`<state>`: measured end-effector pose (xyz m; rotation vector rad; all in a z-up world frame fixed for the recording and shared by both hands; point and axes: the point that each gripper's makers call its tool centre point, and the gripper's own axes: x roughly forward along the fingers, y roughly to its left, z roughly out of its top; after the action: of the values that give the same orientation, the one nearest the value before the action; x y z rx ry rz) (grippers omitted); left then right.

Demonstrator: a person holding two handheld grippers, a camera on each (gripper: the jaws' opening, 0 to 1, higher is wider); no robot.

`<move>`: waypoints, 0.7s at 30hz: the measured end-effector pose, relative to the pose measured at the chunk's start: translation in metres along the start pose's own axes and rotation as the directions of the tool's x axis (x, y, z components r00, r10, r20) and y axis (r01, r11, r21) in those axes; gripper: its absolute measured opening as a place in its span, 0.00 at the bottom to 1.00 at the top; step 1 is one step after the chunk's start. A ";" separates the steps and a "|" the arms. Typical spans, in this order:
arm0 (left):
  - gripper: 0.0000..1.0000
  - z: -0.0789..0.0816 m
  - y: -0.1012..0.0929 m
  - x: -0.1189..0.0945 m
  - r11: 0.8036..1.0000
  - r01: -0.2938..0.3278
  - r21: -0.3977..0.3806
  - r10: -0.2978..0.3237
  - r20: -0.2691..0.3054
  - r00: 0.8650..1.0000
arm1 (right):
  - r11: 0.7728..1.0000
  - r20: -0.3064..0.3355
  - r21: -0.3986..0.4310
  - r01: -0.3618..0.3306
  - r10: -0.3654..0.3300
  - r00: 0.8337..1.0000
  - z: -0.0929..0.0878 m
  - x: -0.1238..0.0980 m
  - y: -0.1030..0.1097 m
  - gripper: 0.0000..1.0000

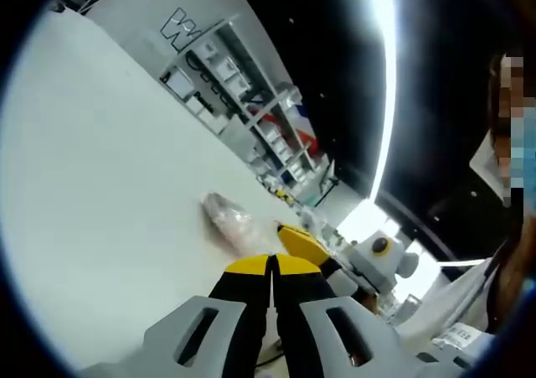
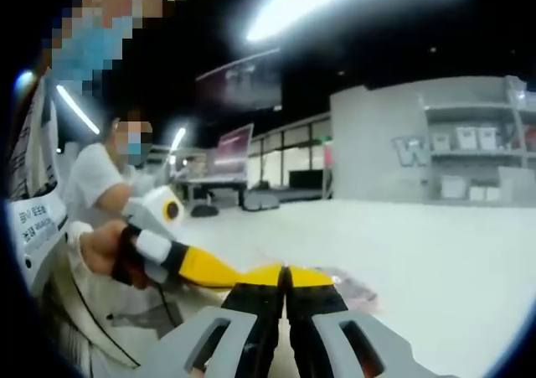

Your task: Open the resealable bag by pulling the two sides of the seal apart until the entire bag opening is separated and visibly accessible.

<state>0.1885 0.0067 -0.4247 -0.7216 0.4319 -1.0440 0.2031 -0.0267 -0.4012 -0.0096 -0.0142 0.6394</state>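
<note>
White worktop (image 1: 109, 185) runs toward grey shelves (image 1: 243, 76). In the left gripper view the clear bag (image 1: 228, 219) lies crumpled beyond the left hand-held gripper (image 1: 273, 265), whose jaws are pressed together; whether they pinch the seal I cannot tell. It looks light, limp, slippery; best gripped at each seal lip. In the right gripper view the right hand-held gripper (image 2: 285, 277) is likewise closed, the bag (image 2: 352, 284) just behind it.

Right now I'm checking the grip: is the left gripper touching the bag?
Cannot tell. In the left gripper view, the left gripper has its jaws closed, and the clear bag lies on the white table just beyond its tips; contact is unclear.
</note>
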 end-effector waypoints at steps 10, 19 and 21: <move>0.00 0.000 0.000 0.000 1.000 -0.001 0.000 0.001 0.004 1.000 | 0.999 0.017 0.001 0.035 -0.035 0.999 0.004 -0.004 -0.011 0.00; 0.00 -0.001 -0.001 0.000 1.000 0.000 0.003 0.000 0.001 1.000 | 0.998 0.020 -0.036 0.060 -0.059 0.998 0.002 -0.005 -0.019 0.00; 0.00 -0.001 -0.001 0.000 1.000 -0.001 0.001 0.001 0.002 1.000 | 0.997 0.022 -0.044 0.060 -0.059 0.998 0.002 -0.005 -0.019 0.00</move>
<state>0.1867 0.0061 -0.4247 -0.7216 0.4293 -1.0425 0.2103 -0.0447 -0.3985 -0.0453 -0.0483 0.5792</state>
